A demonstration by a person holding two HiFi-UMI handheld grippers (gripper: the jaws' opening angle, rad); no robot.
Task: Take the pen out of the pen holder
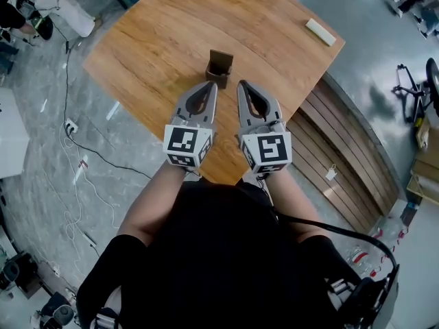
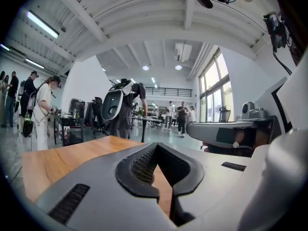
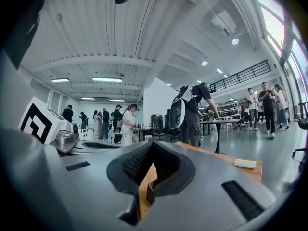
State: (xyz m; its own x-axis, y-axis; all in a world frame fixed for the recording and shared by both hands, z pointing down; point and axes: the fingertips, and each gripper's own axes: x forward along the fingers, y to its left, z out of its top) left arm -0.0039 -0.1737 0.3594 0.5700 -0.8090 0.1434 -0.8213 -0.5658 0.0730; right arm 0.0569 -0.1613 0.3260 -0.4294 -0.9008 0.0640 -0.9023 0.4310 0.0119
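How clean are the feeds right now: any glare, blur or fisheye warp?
Head view: even light, sharp, pen holder clear, edges bowed. Left gripper view: heavy fisheye, dark corners, bright windows at right. Right gripper view: same warp, glare top right.

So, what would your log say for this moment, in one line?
left gripper: shut, empty | right gripper: shut, empty | pen holder: upright on table, just ahead of both tips | pen: not made out

Bare wooden table (image 1: pixel 158 43) lies open to the left, right and beyond the pen holder (image 1: pixel 220 68), the sole obstacle just ahead of the left gripper (image 1: pixel 210 86) and right gripper (image 1: pixel 242 85) (a pale block (image 1: pixel 321 31) sits well apart, near the far right edge)
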